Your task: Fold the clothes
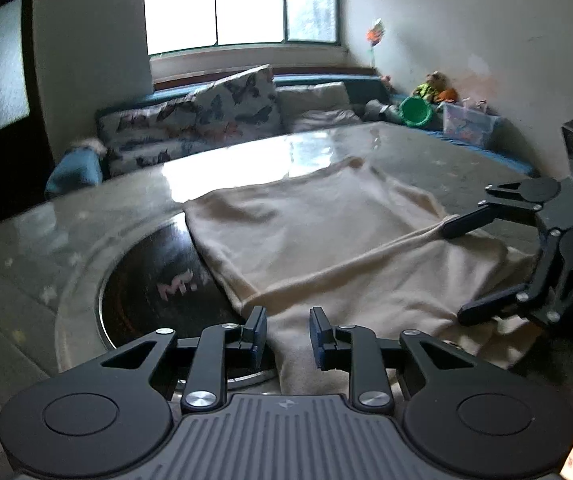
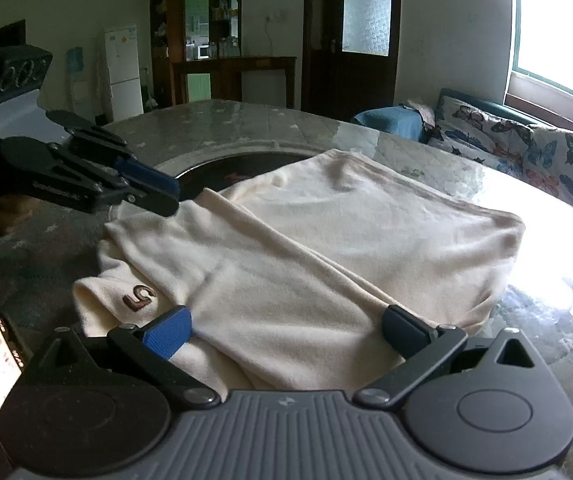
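Left gripper [image 1: 287,334] fingers standing slightly apart over cream garment [image 2: 286,248] edge, pinching nothing. Right gripper [image 2: 286,330] fingers spreading wide, straddling garment on tabletop [image 2: 226,120].

Soft matt cream cloth garment [image 2: 286,264], glossy marbled table [image 1: 246,160]

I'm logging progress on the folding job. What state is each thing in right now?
Cream garment: partly folded, lying flat on the table, one layer laid diagonally over another.
Left hand-held gripper: open, low over the garment's near edge, gripping nothing.
Right hand-held gripper: open wide, fingers straddling the garment's edge.
Table: glossy top, round dark inset partly covered by the garment.
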Demonstrator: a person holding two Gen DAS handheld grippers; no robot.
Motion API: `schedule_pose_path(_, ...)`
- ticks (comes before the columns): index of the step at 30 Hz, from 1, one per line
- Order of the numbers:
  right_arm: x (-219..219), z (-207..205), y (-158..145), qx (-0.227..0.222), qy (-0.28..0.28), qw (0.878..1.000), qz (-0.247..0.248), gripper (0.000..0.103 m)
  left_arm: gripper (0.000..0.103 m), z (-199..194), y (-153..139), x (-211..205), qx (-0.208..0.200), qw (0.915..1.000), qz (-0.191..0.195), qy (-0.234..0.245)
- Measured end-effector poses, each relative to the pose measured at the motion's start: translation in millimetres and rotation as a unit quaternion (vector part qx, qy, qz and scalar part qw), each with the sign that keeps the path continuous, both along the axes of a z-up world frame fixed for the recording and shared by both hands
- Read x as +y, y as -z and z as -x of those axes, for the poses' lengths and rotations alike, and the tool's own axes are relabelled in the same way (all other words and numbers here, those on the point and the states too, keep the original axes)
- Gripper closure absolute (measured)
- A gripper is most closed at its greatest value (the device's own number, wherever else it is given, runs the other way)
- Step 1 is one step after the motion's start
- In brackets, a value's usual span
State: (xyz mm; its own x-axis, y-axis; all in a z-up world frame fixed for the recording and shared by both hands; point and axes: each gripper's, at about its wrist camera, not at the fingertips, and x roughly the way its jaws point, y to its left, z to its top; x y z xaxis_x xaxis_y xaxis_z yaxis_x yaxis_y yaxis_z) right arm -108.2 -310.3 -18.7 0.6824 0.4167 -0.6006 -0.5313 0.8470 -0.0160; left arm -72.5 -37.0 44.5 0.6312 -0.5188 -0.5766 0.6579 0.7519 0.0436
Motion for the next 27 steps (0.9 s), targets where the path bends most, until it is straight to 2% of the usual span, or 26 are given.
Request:
schedule_pose_path(6,-2,25,-23,-0.007,-0.040,0.998,0.038,0.015,0.076,29,-13,9,-0.030,0.9958,-0.031,0.081)
schedule_pose_path(9,0,38,-26,0.002,-0.060,0.996,0.064,0.020,0.075,47,-9,9,-0.042,0.9891,-0.057,0.129)
schedule_pose_path(14,3,58,-26,0.005,-0.087,0.991,0.099,0.020,0.073,67,3,2,-0.061,0.9773,-0.090,0.181)
schedule_pose_path(19,7,66,-24,0.007,-0.093,0.989,0.115,0.022,0.070,73,12,-6,-0.076,0.9681,-0.112,0.211)
schedule_pose_path(24,9,67,-22,0.012,-0.095,0.988,0.118,0.031,0.070,76,17,-11,-0.087,0.9615,-0.128,0.227)
schedule_pose_path(27,10,69,-22,0.012,-0.096,0.988,0.119,0.033,0.070,78,21,-14,-0.092,0.9583,-0.131,0.237)
